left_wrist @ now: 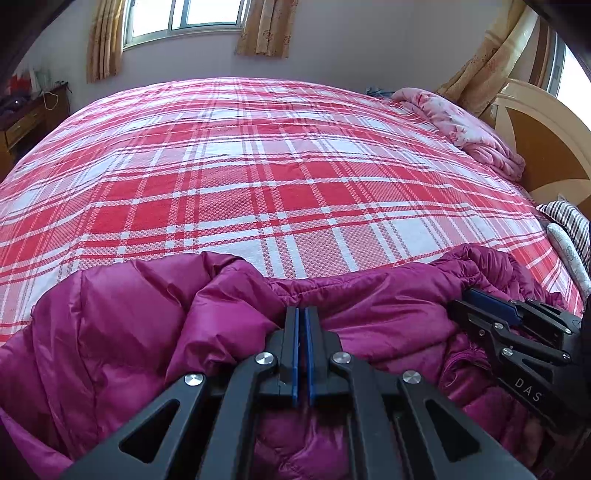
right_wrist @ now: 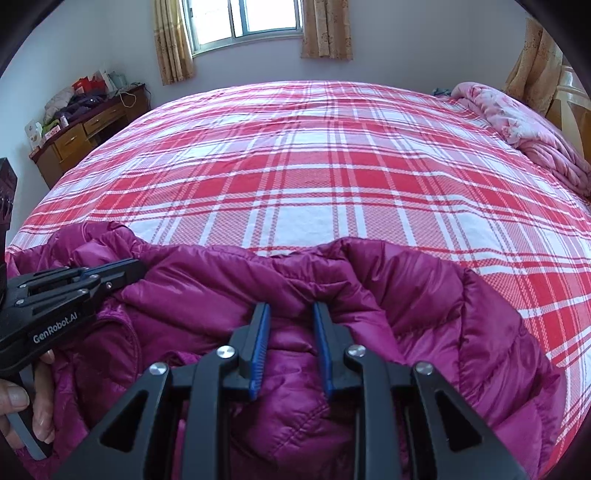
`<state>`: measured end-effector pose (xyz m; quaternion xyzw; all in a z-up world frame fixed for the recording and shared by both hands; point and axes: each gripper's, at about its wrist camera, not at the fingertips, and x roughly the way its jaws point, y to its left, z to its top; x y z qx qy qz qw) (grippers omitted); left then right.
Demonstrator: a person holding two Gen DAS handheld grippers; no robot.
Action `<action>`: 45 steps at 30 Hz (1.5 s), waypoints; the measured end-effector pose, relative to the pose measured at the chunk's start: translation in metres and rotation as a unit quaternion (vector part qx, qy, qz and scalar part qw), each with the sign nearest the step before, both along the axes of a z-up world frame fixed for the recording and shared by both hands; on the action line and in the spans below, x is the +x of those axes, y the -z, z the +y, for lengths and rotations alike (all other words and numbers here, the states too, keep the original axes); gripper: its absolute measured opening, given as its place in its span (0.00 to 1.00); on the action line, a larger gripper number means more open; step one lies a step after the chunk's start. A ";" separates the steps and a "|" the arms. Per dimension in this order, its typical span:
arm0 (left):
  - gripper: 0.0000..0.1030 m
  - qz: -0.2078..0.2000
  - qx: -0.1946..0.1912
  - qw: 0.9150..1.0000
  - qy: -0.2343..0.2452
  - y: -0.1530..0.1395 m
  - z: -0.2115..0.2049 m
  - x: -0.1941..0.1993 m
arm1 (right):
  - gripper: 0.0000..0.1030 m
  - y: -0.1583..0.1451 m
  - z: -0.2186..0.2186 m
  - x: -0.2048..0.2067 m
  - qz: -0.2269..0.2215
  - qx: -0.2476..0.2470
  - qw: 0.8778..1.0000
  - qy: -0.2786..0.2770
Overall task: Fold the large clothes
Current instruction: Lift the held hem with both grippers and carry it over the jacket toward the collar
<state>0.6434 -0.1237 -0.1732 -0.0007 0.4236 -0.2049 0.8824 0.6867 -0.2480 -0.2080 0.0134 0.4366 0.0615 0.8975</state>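
While both grippers sit low over the near edge of the bed [right_wrist: 332, 166], the red-and-white plaid bedspread [left_wrist: 240, 177] fills most of both views. Bed is the reference for everything below.

Magenta down jacket [right_wrist: 424, 295] lies bunched in a heap along the bed's near edge, on top of the plaid, far side of the bed bare. Quilted stitching visible, fabric creased and puffed up in ridges.

Pink floral quilt [left_wrist: 465, 129] is rolled up at the bed's far right, against the headboard [left_wrist: 543, 147]. Striped pillow [left_wrist: 572, 221] is at the bed's right edge, nearer than the quilt. Wooden desk [right_wrist: 85, 136] with clutter stands off the bed's left far corner. Curtained window [right_wrist: 243, 18] is in the wall beyond the bed's far edge.

Left gripper [left_wrist: 303, 314]: blue pads pressed together, only a thin slit between them, tips at a ridge of jacket fabric. Can't tell if cloth is pinched in there. In the right wrist view it lies on the jacket's left part, with a hand [right_wrist: 22, 398] on its grip.

Right gripper [right_wrist: 291, 310]: jaws part open, a modest gap, jacket fabric showing between the pads, pads not pressing on it. Tips at a raised fold near the jacket's far edge.
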 end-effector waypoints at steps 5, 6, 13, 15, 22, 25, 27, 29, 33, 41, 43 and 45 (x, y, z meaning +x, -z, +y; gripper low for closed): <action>0.03 -0.002 -0.002 1.000 -0.001 0.000 0.001 -0.001 | 0.26 0.001 0.000 0.001 0.001 0.005 1.000 0.001; 0.03 -0.003 -0.001 1.000 -0.001 0.000 0.000 0.000 | 0.26 0.001 0.000 0.001 0.001 0.003 1.000 0.001; 0.03 -0.006 0.007 1.000 -0.001 0.001 0.000 -0.001 | 0.26 0.003 0.002 0.001 0.002 -0.005 1.000 0.000; 0.03 -0.007 0.009 1.000 -0.001 0.001 -0.001 -0.001 | 0.26 0.003 0.002 0.001 0.001 -0.007 1.000 0.001; 0.03 -0.008 0.012 1.000 -0.001 0.000 -0.002 -0.001 | 0.26 0.003 0.002 0.001 0.002 -0.006 1.000 0.001; 0.03 -0.009 0.013 1.000 -0.001 0.000 -0.002 -0.001 | 0.26 0.003 0.002 0.002 0.002 -0.007 1.000 0.001; 0.03 -0.009 0.013 1.000 -0.001 0.001 -0.002 -0.001 | 0.26 0.003 0.002 0.002 0.003 -0.006 1.000 0.001; 0.03 -0.009 0.014 1.000 -0.001 0.000 -0.003 -0.001 | 0.26 0.003 0.003 0.002 0.003 -0.006 1.000 0.001; 0.03 -0.010 0.016 1.000 -0.001 0.001 -0.003 -0.001 | 0.26 0.003 0.003 0.002 0.003 -0.007 1.000 0.001; 0.03 -0.011 0.020 1.000 -0.001 0.001 -0.004 0.000 | 0.26 0.003 0.003 0.002 0.003 -0.008 1.000 0.001; 0.03 -0.011 0.021 1.000 0.000 0.001 -0.004 0.000 | 0.26 0.003 0.003 0.002 0.003 -0.008 1.000 0.001; 0.03 -0.011 0.020 1.000 0.000 0.001 -0.004 -0.001 | 0.26 0.003 0.003 0.002 0.004 -0.009 1.000 0.001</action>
